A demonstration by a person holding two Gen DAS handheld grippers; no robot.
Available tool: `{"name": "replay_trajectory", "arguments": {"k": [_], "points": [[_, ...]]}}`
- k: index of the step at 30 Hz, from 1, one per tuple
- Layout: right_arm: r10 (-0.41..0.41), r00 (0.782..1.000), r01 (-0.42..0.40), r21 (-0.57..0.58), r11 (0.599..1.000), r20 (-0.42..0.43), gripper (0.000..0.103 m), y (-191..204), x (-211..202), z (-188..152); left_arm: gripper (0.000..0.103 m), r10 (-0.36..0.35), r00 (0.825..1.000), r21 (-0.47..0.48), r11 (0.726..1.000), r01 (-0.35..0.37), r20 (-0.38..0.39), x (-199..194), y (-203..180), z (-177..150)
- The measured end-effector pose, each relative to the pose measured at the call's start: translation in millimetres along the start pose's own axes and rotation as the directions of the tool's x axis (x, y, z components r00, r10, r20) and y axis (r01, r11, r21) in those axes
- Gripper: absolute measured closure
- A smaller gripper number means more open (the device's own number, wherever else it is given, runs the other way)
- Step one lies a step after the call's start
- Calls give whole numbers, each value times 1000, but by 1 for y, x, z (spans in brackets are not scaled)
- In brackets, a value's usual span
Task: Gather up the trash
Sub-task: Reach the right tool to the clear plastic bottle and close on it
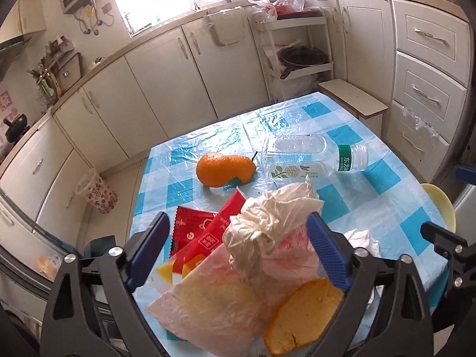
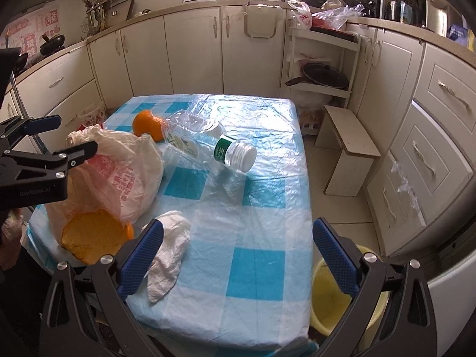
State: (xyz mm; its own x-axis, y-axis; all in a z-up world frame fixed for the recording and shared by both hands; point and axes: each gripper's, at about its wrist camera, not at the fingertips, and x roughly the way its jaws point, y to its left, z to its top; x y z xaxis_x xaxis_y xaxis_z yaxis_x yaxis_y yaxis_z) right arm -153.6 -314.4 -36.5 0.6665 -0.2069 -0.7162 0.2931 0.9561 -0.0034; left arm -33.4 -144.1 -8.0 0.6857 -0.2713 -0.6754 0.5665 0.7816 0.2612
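Over the near edge of the checked table (image 1: 372, 196), the left gripper (image 1: 238, 253) points forward and slightly down, its blue pads spread wide on either side of a crumpled plastic bag (image 1: 261, 238) without clearly gripping it. Orange peel (image 1: 303, 318) lies at the bag's mouth, red wrappers (image 1: 205, 229) just behind, then an orange (image 1: 223, 169) and a capless bottle (image 1: 312, 156) lying on its side.

From the right wrist, the right gripper (image 2: 238, 255) hovers low over the table, jaws wide apart, holding nothing; its left pad (image 2: 142, 255) sits at, perhaps touching, a crumpled tissue (image 2: 169, 255). A yellow bin (image 2: 333, 297) stands on the floor beside the table, contents unclear.
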Motion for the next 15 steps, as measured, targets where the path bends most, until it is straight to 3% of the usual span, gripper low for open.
{"name": "replay_trajectory", "arguments": {"k": [2,3,4,8,11,15], "points": [[-17,1000,17,-53,998,-5,7,-2,12,13,49,-41,999,-10,999,41,3,4,4,6],[-27,1000,26,-80,996,-10,7,-2,20,20,71,-67,998,-13,998,67,-1,7,5,9],[-32,999,30,-106,994,-17,7,-2,29,26,86,-93,996,-17,996,93,-11,10,7,12],[-25,999,14,-242,970,-43,7,9,69,53,101,-209,978,-54,977,207,-17,14,19,17],[-7,998,-12,-291,957,-62,7,14,97,62,102,-291,957,-106,951,290,1,10,31,15],[67,991,-94,-253,963,-115,7,18,123,69,102,-369,929,-174,913,368,30,8,49,14]]}}
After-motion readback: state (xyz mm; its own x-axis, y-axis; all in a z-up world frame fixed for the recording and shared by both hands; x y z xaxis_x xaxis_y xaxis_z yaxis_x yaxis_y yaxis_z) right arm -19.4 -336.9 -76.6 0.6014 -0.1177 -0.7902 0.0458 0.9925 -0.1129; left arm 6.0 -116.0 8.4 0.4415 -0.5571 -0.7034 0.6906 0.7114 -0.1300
